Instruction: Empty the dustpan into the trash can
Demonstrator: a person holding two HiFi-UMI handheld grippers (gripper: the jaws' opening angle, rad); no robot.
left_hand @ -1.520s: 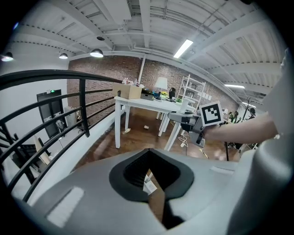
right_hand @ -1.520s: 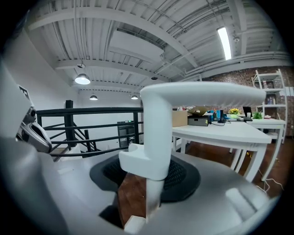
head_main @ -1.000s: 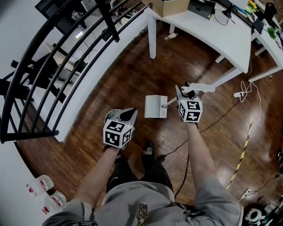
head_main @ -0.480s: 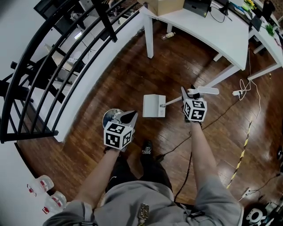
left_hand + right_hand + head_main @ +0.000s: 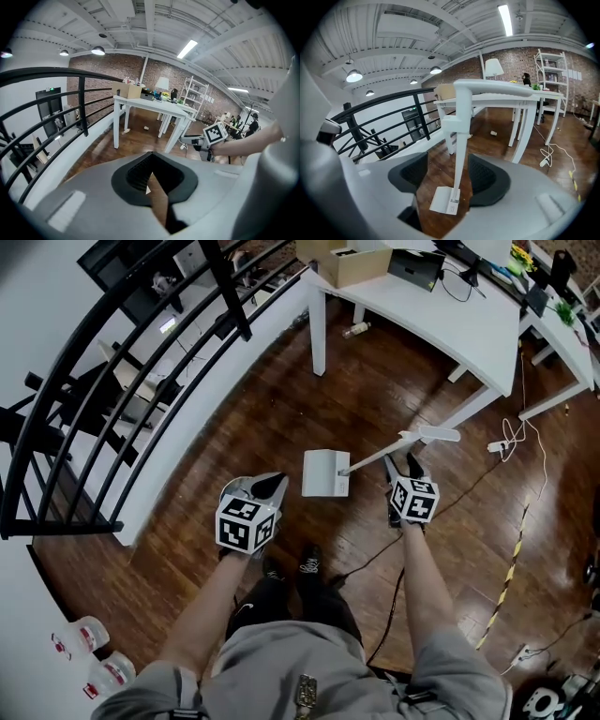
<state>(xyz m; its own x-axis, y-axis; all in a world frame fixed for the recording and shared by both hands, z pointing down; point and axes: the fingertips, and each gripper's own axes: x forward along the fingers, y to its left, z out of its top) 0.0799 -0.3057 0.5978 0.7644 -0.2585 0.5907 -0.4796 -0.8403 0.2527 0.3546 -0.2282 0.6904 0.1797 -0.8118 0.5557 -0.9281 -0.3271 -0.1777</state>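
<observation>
Wood floor: dustpan (image 5: pixel 325 472) stands near trash can (image 5: pixel 232 489), its long handle (image 5: pixel 375 457) slanting up toward the nearer right gripper (image 5: pixel 404 465), whose jaws have just opened wide and straddle it without pressing; left gripper (image 5: pixel 270 486) is closed and empty over the can.

"That floor (image 5: pixel 281 399) is dark wood in boards, varnished; there's a soft shine on it mid-frame."

"And the dustpan (image 5: pixel 325 472)?"

"White plastic, smooth and matt, pan and long handle alike. The trash can (image 5: pixel 232 488) to its left looks like bright metal, glossy on top."

"The railing (image 5: pixel 230 292) at upper left?"

"Black metal, satin rather than shiny. The table (image 5: pixel 459 320) at upper right is smooth and white, with a matt brown cardboard box (image 5: pixel 352 261) on it. In the left gripper view, the far wall (image 5: pixel 117 70) is rough brick."
</observation>
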